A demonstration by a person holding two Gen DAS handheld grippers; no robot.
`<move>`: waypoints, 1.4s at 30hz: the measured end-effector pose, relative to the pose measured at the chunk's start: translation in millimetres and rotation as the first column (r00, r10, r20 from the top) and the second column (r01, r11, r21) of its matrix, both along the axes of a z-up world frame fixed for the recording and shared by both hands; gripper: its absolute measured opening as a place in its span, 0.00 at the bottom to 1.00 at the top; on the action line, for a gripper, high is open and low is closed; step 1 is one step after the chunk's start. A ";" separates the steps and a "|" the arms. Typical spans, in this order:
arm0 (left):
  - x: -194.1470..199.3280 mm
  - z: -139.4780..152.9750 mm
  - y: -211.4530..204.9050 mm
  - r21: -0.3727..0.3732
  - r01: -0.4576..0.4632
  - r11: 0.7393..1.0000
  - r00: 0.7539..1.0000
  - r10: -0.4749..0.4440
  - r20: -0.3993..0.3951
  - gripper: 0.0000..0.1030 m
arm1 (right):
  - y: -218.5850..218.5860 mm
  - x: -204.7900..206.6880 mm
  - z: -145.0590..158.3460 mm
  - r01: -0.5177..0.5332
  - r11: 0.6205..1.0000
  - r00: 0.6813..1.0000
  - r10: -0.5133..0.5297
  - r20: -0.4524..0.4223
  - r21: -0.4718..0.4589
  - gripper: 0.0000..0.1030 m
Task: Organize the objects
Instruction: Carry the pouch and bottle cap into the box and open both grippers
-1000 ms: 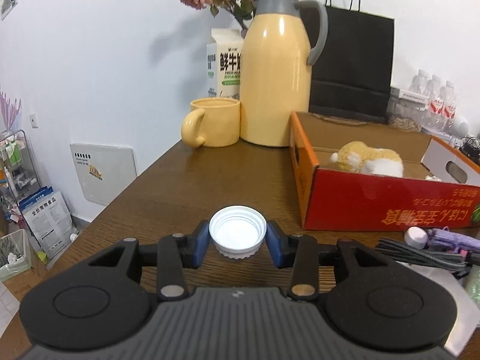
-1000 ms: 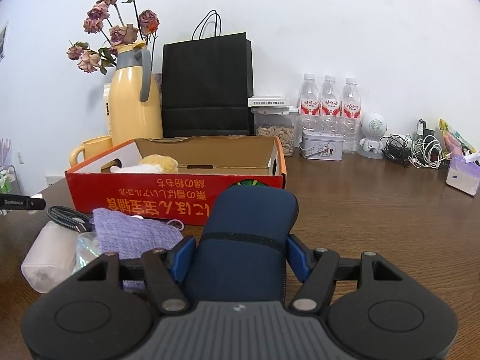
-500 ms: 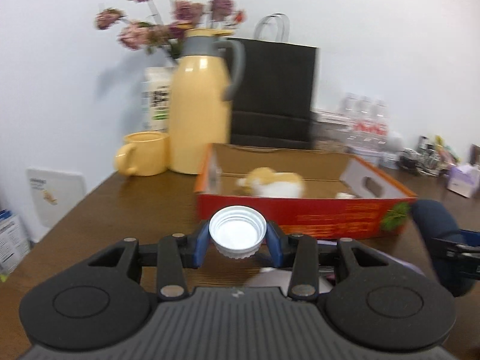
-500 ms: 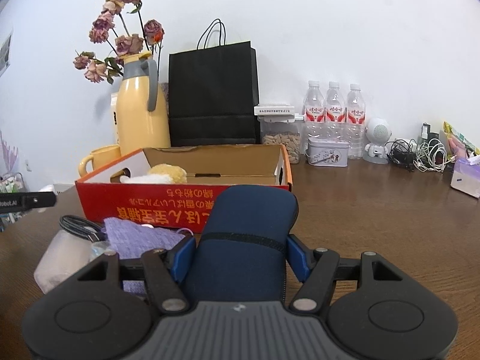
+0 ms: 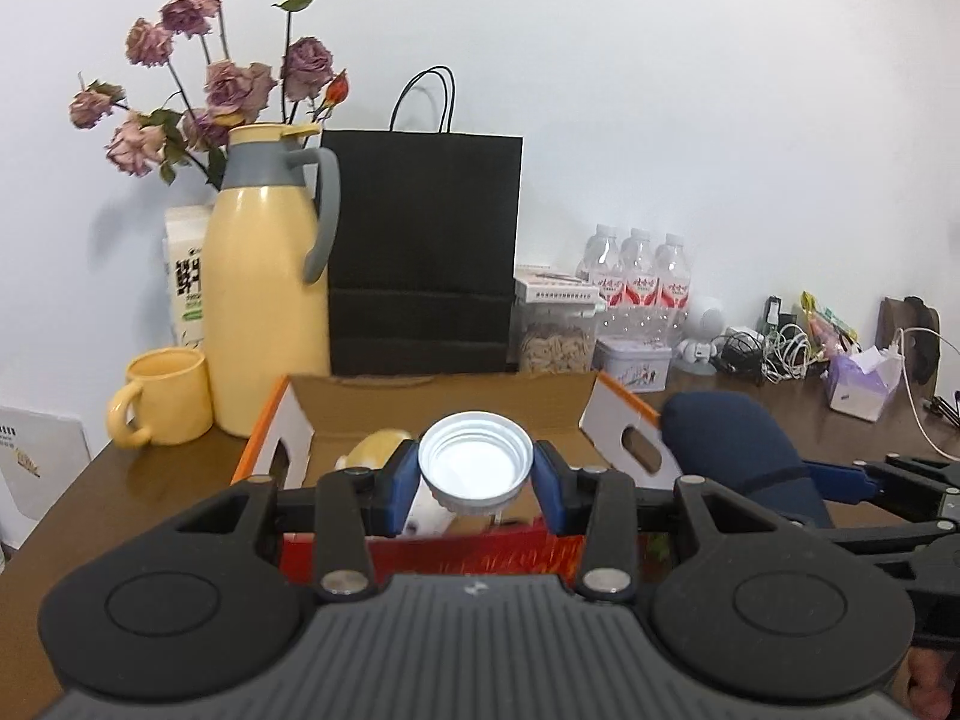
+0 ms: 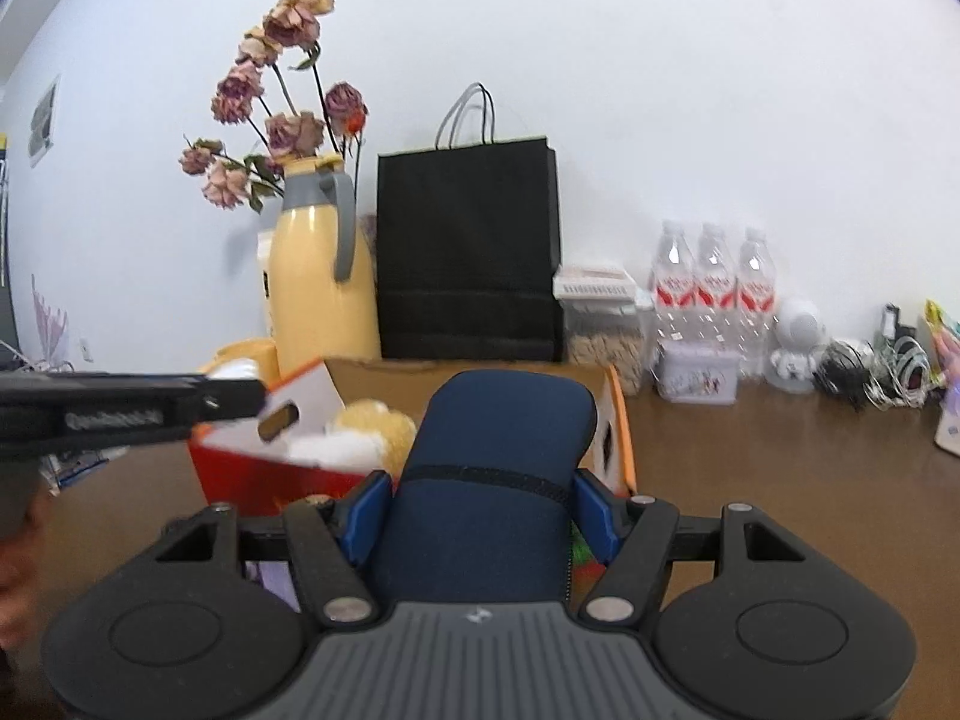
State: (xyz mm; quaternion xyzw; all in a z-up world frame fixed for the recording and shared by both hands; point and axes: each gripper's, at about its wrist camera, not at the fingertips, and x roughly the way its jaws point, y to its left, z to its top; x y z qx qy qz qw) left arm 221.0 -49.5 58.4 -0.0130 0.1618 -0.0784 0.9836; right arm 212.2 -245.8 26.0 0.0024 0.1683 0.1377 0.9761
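Note:
My left gripper (image 5: 475,474) is shut on a white screw cap (image 5: 475,463), held above the front of the open red cardboard box (image 5: 420,549). A yellow and white plush toy (image 5: 375,450) lies inside the box. My right gripper (image 6: 480,510) is shut on a dark blue pouch (image 6: 498,468), held above the box's right front part (image 6: 618,438). The pouch also shows at the right of the left wrist view (image 5: 732,450). The left gripper's side shows at the left of the right wrist view (image 6: 120,411).
Behind the box stand a yellow thermos jug (image 5: 270,300) with dried roses, a yellow mug (image 5: 162,399), a milk carton, a black paper bag (image 5: 423,252), a snack jar, three water bottles (image 5: 639,282), a tin and tangled cables (image 5: 762,348). A tissue pack (image 5: 858,384) lies far right.
Both grippers rose and moved toward the box. The left one swung right with the cap from the table's left part to above the box. The right one came closer with the pouch.

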 end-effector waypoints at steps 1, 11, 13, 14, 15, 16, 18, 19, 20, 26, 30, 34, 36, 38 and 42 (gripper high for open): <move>5.4 2.6 -2.2 -0.001 -0.004 1.000 1.000 0.004 0.002 0.39 | 1.7 6.0 3.6 -0.001 1.000 1.000 0.001 0.003 0.003 0.62; 79.9 6.0 -8.1 -0.059 -0.055 0.997 0.997 0.052 -0.054 0.39 | 13.0 98.1 20.4 0.006 1.000 0.999 -0.005 -0.042 0.022 0.62; 95.2 2.0 -7.8 -0.066 -0.065 0.996 0.995 0.060 -0.074 0.39 | 13.1 115.4 17.1 0.017 1.000 0.999 -0.016 -0.047 0.019 0.62; 101.9 -0.5 -7.9 -0.071 -0.073 0.995 0.994 0.067 -0.085 0.39 | 12.7 122.4 14.2 0.016 1.000 0.999 -0.015 -0.051 0.018 0.62; 108.6 -3.0 -8.3 -0.074 -0.079 0.994 0.993 0.071 -0.096 0.39 | 11.9 130.0 11.3 0.012 1.000 0.998 -0.011 -0.057 0.016 0.62; 114.2 -5.9 -8.8 -0.075 -0.081 0.994 0.992 0.073 -0.105 0.39 | 11.2 135.9 8.1 0.008 1.000 0.998 -0.007 -0.064 0.015 0.62; 121.7 -10.9 -9.8 -0.073 -0.077 0.994 0.990 0.068 -0.120 0.39 | 10.0 146.1 1.3 0.007 1.000 0.997 -0.007 -0.079 0.006 0.62; 123.8 -12.7 -10.0 -0.071 -0.072 0.995 0.990 0.062 -0.125 0.39 | 9.6 149.9 -1.7 0.005 1.000 0.996 -0.005 -0.088 0.000 0.62; 124.8 -14.1 -9.9 -0.070 -0.068 0.995 0.990 0.058 -0.128 0.39 | 9.0 152.4 -4.1 0.004 1.000 0.995 -0.004 -0.095 0.000 0.62; 123.5 -17.9 -10.2 -0.055 -0.058 0.997 0.988 0.049 -0.147 0.40 | 8.0 160.7 -15.3 0.014 1.000 0.992 -0.015 -0.123 -0.010 0.62; 119.0 -16.3 -12.0 -0.031 -0.067 0.997 0.989 0.063 -0.135 0.72 | 6.5 160.6 -15.3 0.018 1.000 0.992 -0.018 -0.127 -0.006 0.67; 114.8 -13.7 -9.9 -0.031 -0.108 0.994 0.989 0.104 -0.104 1.00 | 4.8 156.9 -10.5 0.017 1.000 0.993 -0.017 -0.115 0.005 1.00; 115.4 -13.6 -8.9 -0.036 -0.115 0.993 0.988 0.111 -0.110 1.00 | 5.9 155.5 -8.4 0.018 1.000 0.993 -0.018 -0.113 0.001 1.00; 115.7 -13.2 -7.8 -0.038 -0.121 0.992 0.987 0.116 -0.115 1.00 | 7.3 154.3 -7.1 0.018 1.000 0.994 -0.019 -0.109 -0.006 1.00; 114.0 -11.9 -6.4 -0.038 -0.128 0.991 0.986 0.123 -0.110 1.00 | 8.2 152.9 -5.5 0.019 1.000 0.994 -0.019 -0.106 -0.008 1.00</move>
